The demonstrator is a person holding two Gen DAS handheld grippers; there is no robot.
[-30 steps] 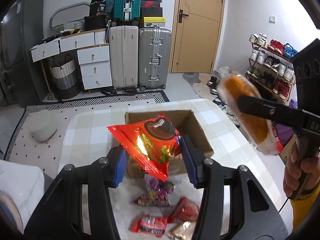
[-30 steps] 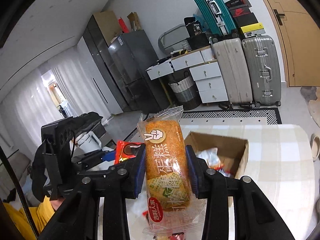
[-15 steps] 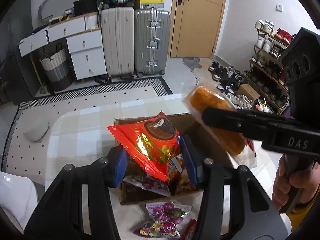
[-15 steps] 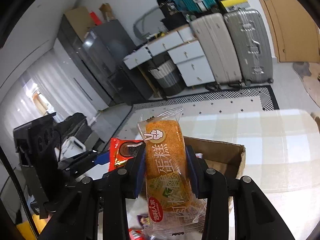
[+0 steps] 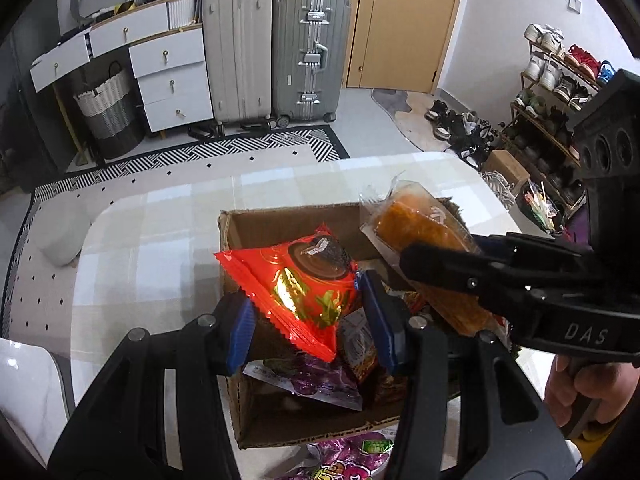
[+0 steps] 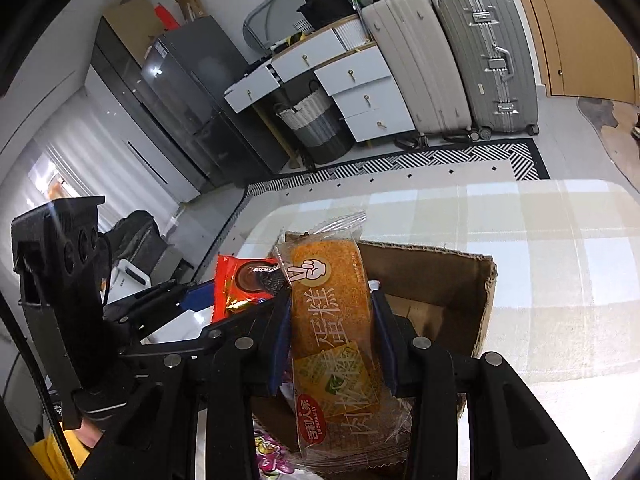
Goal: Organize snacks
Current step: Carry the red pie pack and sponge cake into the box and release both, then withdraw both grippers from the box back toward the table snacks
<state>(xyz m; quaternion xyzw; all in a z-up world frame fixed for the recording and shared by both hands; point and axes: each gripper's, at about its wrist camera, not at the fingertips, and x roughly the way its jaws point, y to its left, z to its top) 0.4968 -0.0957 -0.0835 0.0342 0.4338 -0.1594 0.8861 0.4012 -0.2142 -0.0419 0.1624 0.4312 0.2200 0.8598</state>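
Both grippers are hanging over the open cardboard box (image 5: 256,228), each carrying a snack, so the step in hand looks like dropping both packets in. To do it well, each packet should be brought low inside the walls before the pads let go, and released one at a time, since the two grippers are crowding the same opening and could knock each other.

The left gripper (image 5: 306,312) is pinching a red chocolate-pie packet (image 5: 296,280) between its blue pads (image 5: 240,330), which are closing on its lower part while the packet is tilting over the near-left part of the box. The right gripper (image 6: 330,334) is clamping a long orange cake bar (image 6: 334,328) around its middle, wrapper ends sticking out far and near; it is reaching in from the right, angled across the far-right corner of the box.

Inside the box several packets are already lying, among them a purple one (image 5: 320,380). Another purple packet (image 5: 352,458) is waiting on the checked tablecloth (image 5: 160,240) just near of the box, so more sorting probably remains; how many others are hiding below the left gripper is hard to tell.
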